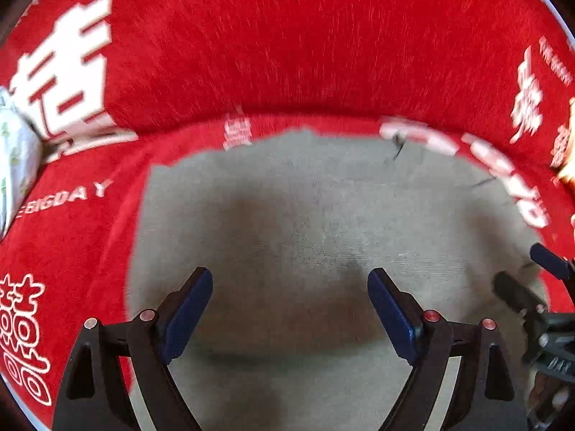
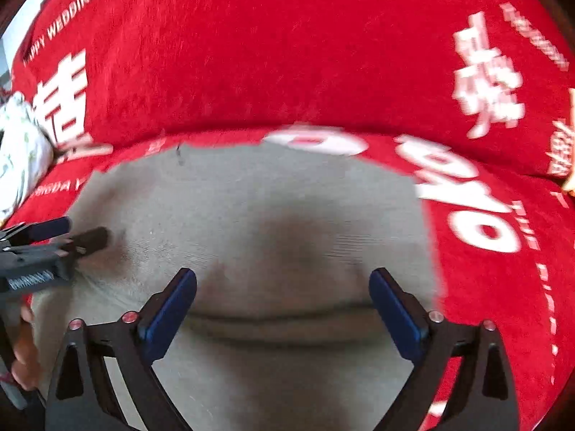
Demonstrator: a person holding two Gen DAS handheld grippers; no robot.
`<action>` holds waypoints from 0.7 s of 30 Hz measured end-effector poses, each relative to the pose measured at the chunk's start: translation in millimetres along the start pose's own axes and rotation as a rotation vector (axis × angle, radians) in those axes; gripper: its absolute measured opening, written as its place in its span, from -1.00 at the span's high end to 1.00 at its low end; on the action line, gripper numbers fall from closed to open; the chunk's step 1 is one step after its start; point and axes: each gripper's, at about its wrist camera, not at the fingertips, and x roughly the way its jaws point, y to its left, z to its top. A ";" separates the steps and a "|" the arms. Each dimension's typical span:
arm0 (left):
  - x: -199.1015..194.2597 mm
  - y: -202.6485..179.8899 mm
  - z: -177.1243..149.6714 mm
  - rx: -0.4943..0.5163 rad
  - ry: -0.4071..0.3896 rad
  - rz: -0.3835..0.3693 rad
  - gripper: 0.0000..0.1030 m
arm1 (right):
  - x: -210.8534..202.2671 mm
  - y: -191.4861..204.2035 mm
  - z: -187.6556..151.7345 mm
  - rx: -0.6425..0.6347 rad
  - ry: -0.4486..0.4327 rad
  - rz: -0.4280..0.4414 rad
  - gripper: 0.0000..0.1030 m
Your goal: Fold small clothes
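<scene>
Your left gripper (image 1: 290, 280) hangs over the grey garment (image 1: 309, 222) with its blue-padded fingers (image 1: 190, 309) spread wide, nothing between them. In the left wrist view the cloth fills the centre and lower half of the frame, lying flat on the red cover (image 1: 287, 43) printed with white characters and lettering. A dark shadow sits on the cloth just ahead of the fingers.

Your right gripper (image 2: 283, 280) is in the same state: fingers (image 2: 399, 309) wide apart, empty, poised above the grey garment (image 2: 251, 197). In the right wrist view the cloth spans the middle and bottom of the frame, its far edge running along the seam of the red cover (image 2: 287, 36) across the centre. A shallow crease crosses the cloth low in the frame, between the two fingers.

Each gripper shows in the other's camera. In the left wrist view the right gripper (image 1: 528, 273) comes in at the lower right edge, over the right margin of the cloth. In the right wrist view the left gripper (image 2: 72, 231) enters at the left edge, its tips over the cloth's left side; whether they touch the fabric I cannot tell, as the frame is blurred there.

A pale, green-flecked fabric (image 1: 16, 158) lies at the left edge of the left wrist view, on the red cover and apart from the grey garment; it also shows at the left edge of the right wrist view (image 2: 21, 151).
</scene>
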 end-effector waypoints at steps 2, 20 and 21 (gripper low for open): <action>21.7 4.6 12.2 -0.029 0.025 0.046 -1.00 | 34.3 -2.1 9.1 0.009 0.064 -0.061 -1.00; -19.2 -3.8 -49.9 0.055 -0.029 0.014 -1.00 | -3.5 27.5 -50.0 -0.066 0.007 -0.097 -1.00; -20.4 -3.7 -58.0 0.055 -0.030 0.011 -1.00 | -5.9 24.3 -55.4 -0.036 0.014 -0.086 -1.00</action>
